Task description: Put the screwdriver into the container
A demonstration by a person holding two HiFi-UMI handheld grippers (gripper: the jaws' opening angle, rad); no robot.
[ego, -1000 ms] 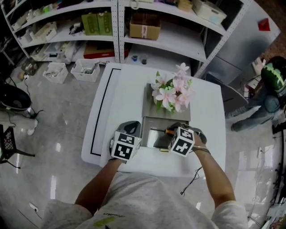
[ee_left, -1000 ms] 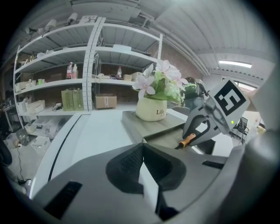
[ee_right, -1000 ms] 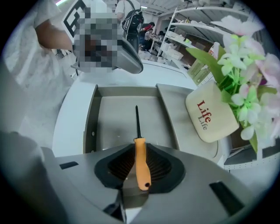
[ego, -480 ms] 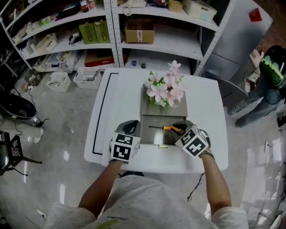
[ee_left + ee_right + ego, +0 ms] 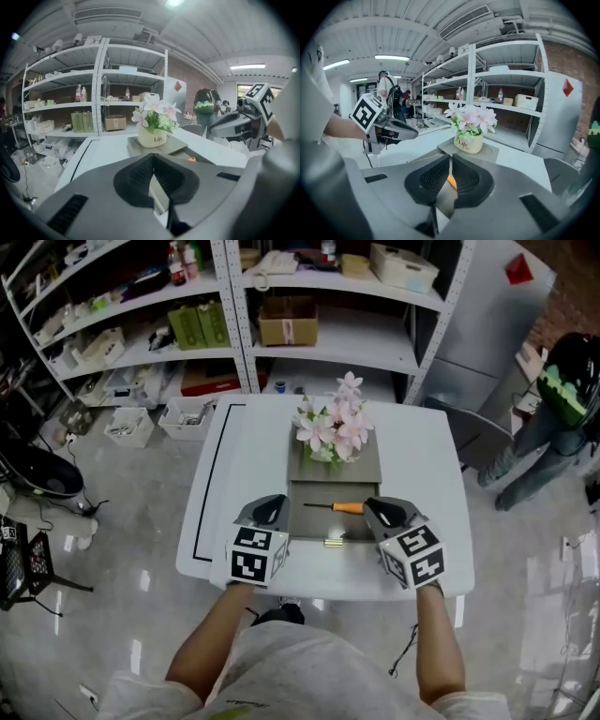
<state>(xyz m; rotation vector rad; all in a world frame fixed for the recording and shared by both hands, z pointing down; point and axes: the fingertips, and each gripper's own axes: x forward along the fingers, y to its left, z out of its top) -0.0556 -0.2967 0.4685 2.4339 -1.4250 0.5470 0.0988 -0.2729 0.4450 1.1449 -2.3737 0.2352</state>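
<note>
The screwdriver (image 5: 336, 507) is lying inside the gray container (image 5: 309, 527) while the left gripper (image 5: 269, 512) and right gripper (image 5: 387, 513) are flanking it, jaws closed together, empty.

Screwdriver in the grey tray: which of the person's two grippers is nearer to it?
Right. The right gripper sits just beside the orange handle end of the screwdriver. The left gripper sits beyond the shaft tip, at the tray's left edge, across a wider gap.

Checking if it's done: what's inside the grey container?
The orange-handled screwdriver lies inside the open container. The potted flowers stand over its back part, so anything beneath them is hidden.
</note>
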